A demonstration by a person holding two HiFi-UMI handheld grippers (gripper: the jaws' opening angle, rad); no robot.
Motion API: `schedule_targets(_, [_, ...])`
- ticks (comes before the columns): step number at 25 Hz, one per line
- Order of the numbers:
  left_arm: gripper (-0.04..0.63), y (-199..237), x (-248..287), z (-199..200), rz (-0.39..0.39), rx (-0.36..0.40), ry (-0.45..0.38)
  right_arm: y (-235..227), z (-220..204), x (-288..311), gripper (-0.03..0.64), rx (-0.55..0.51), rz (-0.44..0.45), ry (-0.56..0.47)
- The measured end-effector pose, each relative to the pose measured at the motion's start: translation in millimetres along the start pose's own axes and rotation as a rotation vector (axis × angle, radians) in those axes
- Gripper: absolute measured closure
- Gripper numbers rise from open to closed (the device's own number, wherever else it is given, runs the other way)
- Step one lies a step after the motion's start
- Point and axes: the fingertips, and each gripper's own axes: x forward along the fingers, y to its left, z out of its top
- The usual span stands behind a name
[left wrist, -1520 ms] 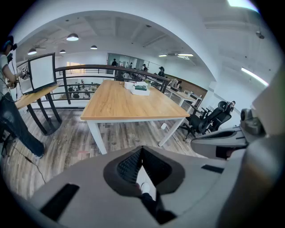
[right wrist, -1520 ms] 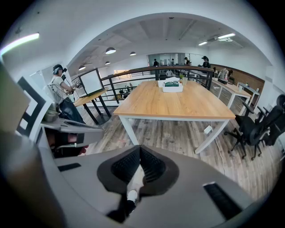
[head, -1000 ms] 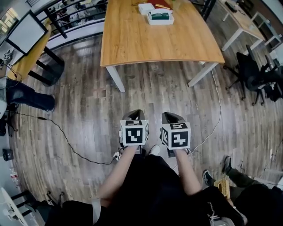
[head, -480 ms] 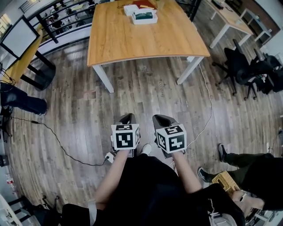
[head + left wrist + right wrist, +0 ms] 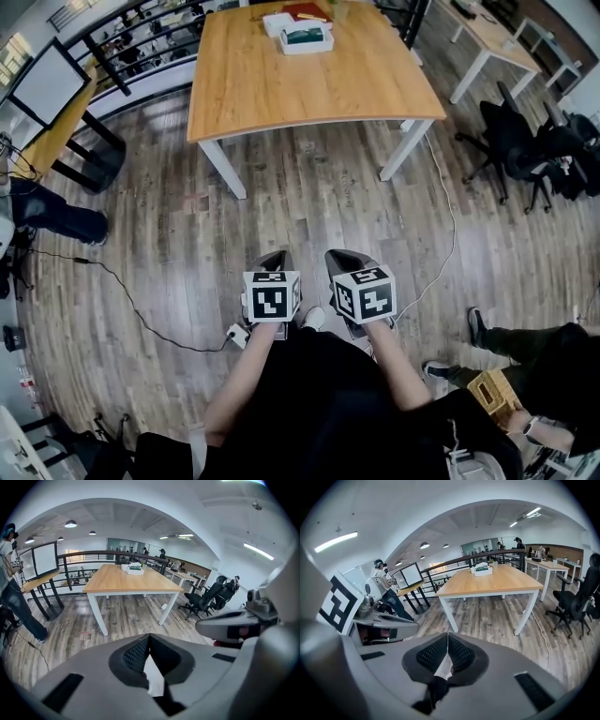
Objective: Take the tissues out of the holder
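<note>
Approach step, by the look of it: left gripper (image 5: 272,258) and right gripper (image 5: 343,256) side by side above the floor (image 5: 309,206), jaws of both pressed together on nothing. Tissue holder (image 5: 306,37) at the far end of the table (image 5: 300,94), well apart. Next, likely: close in, open up. Open floor ahead; near table edge, legs (image 5: 223,169) and cable (image 5: 454,225) to mind.

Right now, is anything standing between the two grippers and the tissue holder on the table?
Nothing visible. Only bare floor and bare tabletop lie between the left gripper, the right gripper and the tissue holder at the table's far end.
</note>
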Motion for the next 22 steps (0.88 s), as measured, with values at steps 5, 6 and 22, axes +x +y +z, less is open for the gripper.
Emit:
schedule_targets(5, [0.586,-5.0,-1.4,1.6,0.012,0.005,0.001,-4.4,-0.1,-5.1,0.604,0.004,0.013,-0.007])
schedule_targets(6, [0.586,-5.7,-1.0,2.1,0.012,0.006,0.002,-5.5,0.3,-5.5,0.604,0.006,0.014,-0.005])
schedule_targets(22, [0.586,18.6,30.8,36.3,0.002,-0.031,-0.005,-12.1,36.6,35.0,0.604,-0.008,0.030,0.016])
